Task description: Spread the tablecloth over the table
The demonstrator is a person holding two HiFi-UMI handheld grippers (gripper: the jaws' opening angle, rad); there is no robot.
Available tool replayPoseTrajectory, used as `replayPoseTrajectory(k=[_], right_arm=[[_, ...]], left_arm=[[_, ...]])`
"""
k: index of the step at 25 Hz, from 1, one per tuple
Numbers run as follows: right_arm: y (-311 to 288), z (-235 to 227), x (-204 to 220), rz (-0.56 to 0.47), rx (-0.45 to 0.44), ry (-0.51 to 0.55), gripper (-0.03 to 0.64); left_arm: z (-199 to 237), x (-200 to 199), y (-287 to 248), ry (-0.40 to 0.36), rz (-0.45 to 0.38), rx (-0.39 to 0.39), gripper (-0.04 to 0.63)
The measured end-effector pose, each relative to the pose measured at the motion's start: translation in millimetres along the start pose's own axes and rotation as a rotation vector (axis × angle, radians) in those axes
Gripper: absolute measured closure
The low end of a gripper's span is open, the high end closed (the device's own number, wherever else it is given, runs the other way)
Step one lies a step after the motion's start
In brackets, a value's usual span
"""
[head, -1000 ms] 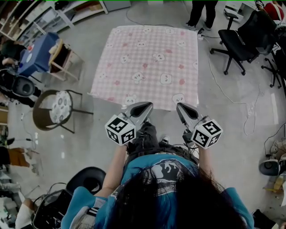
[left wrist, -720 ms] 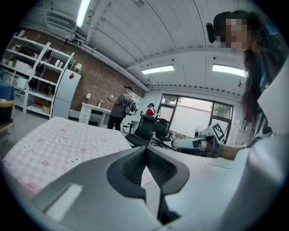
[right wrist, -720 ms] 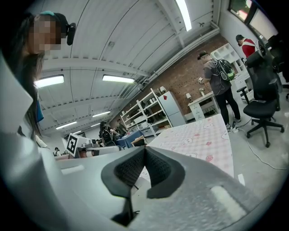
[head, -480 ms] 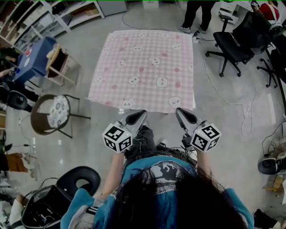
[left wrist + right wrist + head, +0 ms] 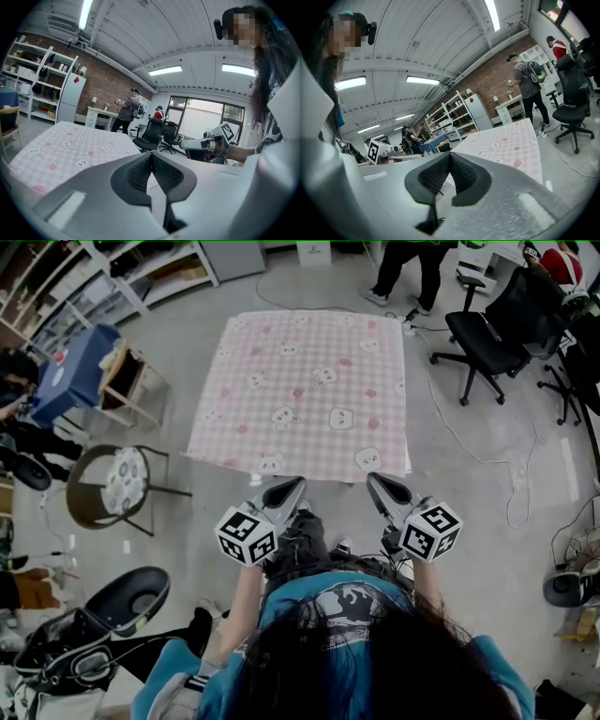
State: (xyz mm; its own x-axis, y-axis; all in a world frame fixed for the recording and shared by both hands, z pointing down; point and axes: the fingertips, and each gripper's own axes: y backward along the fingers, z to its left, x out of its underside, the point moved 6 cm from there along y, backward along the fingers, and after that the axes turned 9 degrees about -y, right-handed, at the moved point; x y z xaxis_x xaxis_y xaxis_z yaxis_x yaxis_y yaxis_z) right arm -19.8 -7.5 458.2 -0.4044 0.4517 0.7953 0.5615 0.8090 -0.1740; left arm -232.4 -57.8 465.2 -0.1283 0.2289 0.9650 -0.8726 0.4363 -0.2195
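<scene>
A pink checked tablecloth [image 5: 309,390] with small bear prints lies flat over the table, covering its whole top. Both grippers hover just off the cloth's near edge, in front of the person holding them. My left gripper [image 5: 292,482] is shut with nothing between its pads, and the cloth [image 5: 70,147] stretches away to its left. My right gripper [image 5: 375,479] is shut and empty as well, with the cloth [image 5: 506,140] ahead to its right. Each gripper view shows the other gripper alongside: the right gripper [image 5: 201,144] and the left gripper [image 5: 393,157].
Black office chairs [image 5: 492,329] and loose floor cables [image 5: 487,442] are right of the table. A round-seated chair [image 5: 117,474], a wooden chair [image 5: 131,376] and a blue table [image 5: 70,357] are to its left. A person [image 5: 403,268] stands beyond the far edge. A black stool [image 5: 131,601] is at lower left.
Both gripper tips overlapped the cloth's near edge a second ago and now sit just short of it. Both stayed shut. The black stool at lower left has shifted.
</scene>
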Motion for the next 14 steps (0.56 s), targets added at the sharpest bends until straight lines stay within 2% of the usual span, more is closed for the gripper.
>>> replayPoseTrajectory(k=[14], right_arm=[[-1.6,2.8,-2.6,0.018,0.003,0.005,0.617]], left_arm=[[0.3,0.9,3.9,0.009,0.016,-0.012,0.583]])
